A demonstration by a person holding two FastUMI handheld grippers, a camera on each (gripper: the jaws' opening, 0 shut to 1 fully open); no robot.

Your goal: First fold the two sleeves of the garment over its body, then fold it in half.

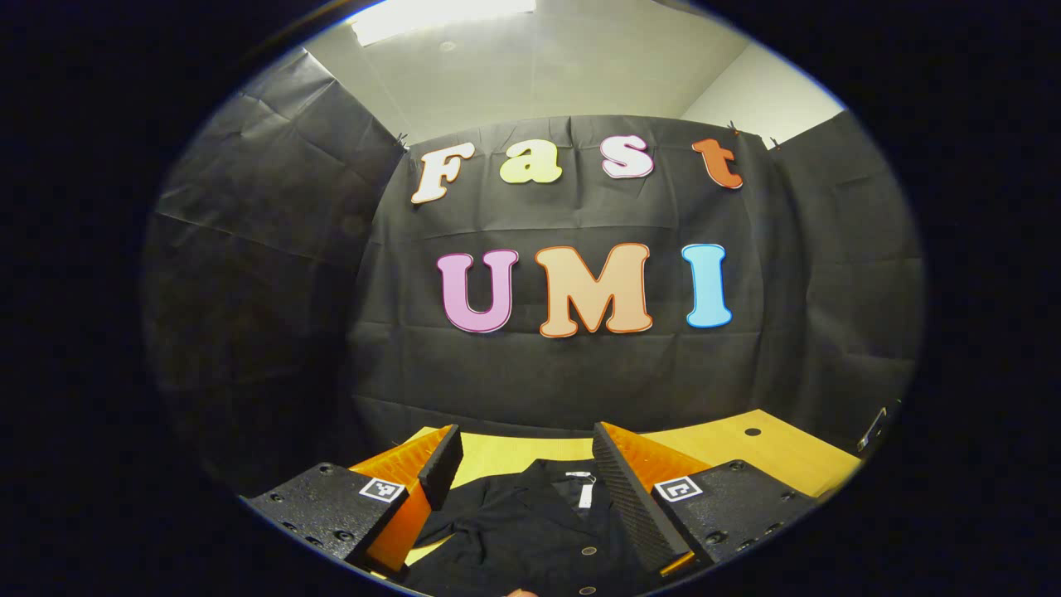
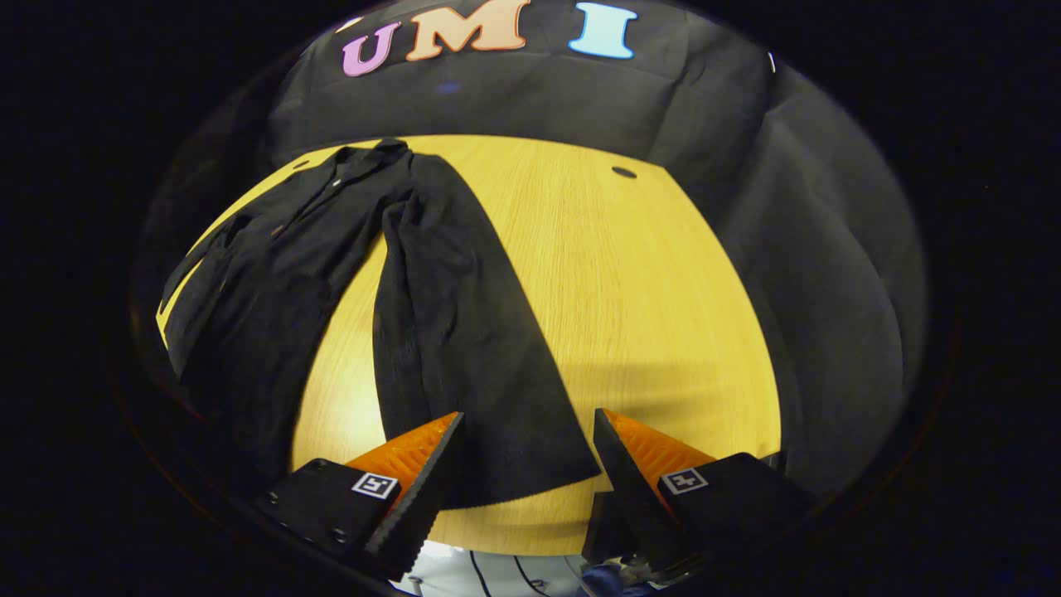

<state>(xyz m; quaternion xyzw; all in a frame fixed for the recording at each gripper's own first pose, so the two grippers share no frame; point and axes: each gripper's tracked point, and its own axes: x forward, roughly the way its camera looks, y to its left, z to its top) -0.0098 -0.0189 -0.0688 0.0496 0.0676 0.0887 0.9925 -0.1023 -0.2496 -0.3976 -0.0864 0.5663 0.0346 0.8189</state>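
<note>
A black buttoned garment [image 2: 273, 274] lies flat on the yellow wooden table [image 2: 630, 332]. One long sleeve [image 2: 464, 332] stretches out from the shoulder toward me, and its cuff lies between the fingers of my right gripper [image 2: 527, 448], which is open just above the table's near edge. In the left gripper view the garment's collar with a white tag [image 1: 585, 491] and the button front [image 1: 530, 531] lie below my left gripper [image 1: 525, 456], which is open and hovers over the garment.
The black cloth wall [image 2: 530, 99] closes off the far side of the table. A small dark hole [image 2: 623, 172] marks the tabletop at the far right. Bare tabletop spreads to the right of the sleeve.
</note>
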